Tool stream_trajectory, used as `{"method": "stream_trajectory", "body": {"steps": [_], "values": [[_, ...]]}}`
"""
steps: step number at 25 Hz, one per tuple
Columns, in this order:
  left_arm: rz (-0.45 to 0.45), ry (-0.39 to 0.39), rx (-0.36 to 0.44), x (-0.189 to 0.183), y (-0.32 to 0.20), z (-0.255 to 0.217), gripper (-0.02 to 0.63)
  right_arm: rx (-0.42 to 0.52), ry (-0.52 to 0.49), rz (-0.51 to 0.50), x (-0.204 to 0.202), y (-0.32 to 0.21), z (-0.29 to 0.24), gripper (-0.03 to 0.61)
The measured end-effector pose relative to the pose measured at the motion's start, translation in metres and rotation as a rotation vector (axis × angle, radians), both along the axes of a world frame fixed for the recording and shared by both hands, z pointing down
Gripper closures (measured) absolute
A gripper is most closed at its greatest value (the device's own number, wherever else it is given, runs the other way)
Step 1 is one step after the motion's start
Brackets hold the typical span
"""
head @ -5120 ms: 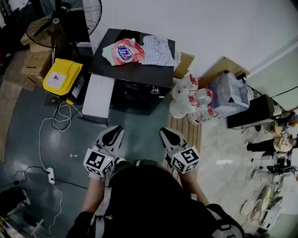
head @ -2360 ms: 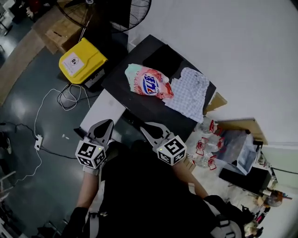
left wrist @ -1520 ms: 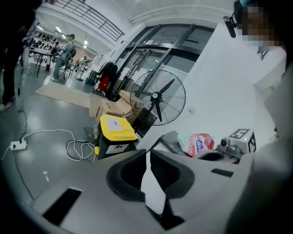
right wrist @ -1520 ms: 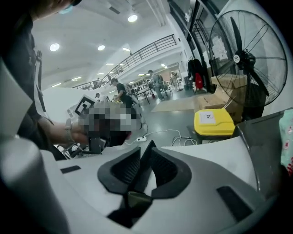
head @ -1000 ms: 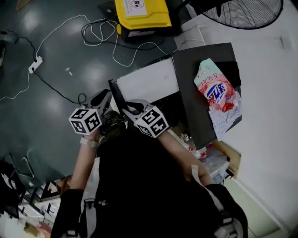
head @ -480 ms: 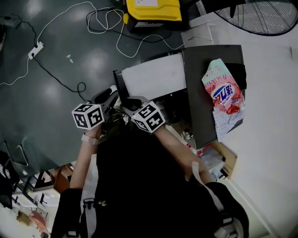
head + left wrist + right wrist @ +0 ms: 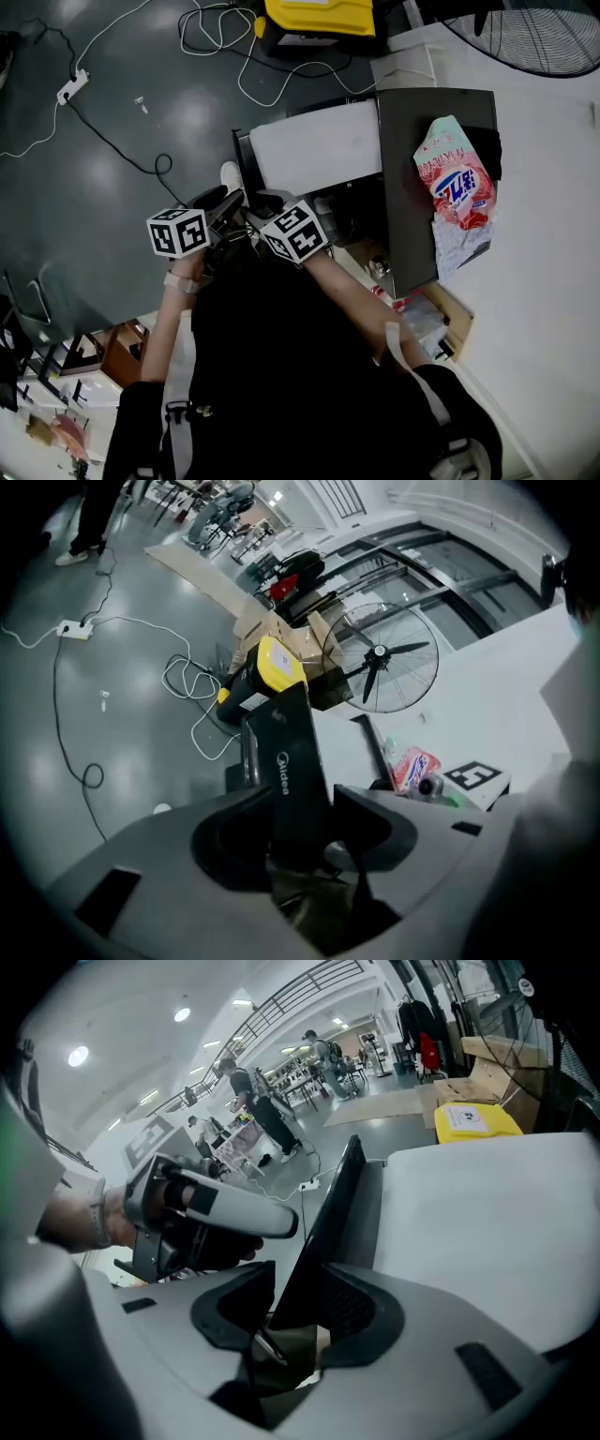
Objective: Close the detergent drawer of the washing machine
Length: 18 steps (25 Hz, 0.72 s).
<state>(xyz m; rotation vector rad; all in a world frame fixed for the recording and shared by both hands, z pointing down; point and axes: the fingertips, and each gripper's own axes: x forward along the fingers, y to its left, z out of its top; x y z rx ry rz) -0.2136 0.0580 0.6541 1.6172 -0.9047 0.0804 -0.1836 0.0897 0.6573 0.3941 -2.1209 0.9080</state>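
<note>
The glossy grey floor (image 7: 112,234) ends at a white wall (image 7: 553,234), where the washing machine (image 7: 412,187) stands near a fan (image 7: 525,33). Its drawer (image 7: 314,150) juts out (white top, dark front). Both arms reach down to it. The left gripper (image 7: 225,199) and right gripper (image 7: 265,202) have just been opening, and their jaws stand apart astride that front. Only the left gripper view shows its lettering.

Black short-sleeved top (image 7: 309,375). Pale band (image 7: 180,281) on the left wrist. Webbing with buckles (image 7: 448,452) near the right shoulder. Left gripper (image 7: 225,198), right gripper (image 7: 266,200): pale grey moulded shells, dark recessed jaw pockets. Left cube (image 7: 177,232) and right cube (image 7: 293,232) are white, printed with black square markers. Both pairs of jaws have just been opening, with a black panel (image 7: 295,761) between them.
</note>
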Motion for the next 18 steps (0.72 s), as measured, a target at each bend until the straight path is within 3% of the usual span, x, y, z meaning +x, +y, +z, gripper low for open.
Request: {"method": "stream_trajectory", "body": {"steps": [4,10,18], "values": [[-0.007,-0.009,-0.027,-0.005,0.013,0.01,0.414,-0.001,-0.003,0.018,0.0,0.001,0.004,0.434],[-0.022,-0.026,0.013,-0.011,0.001,0.009,0.414,-0.005,-0.016,0.038,-0.003,0.001,0.005,0.448],[0.038,0.0,0.037,0.0,-0.016,0.005,0.434,-0.019,-0.041,0.08,-0.003,0.0,0.003,0.462]]}}
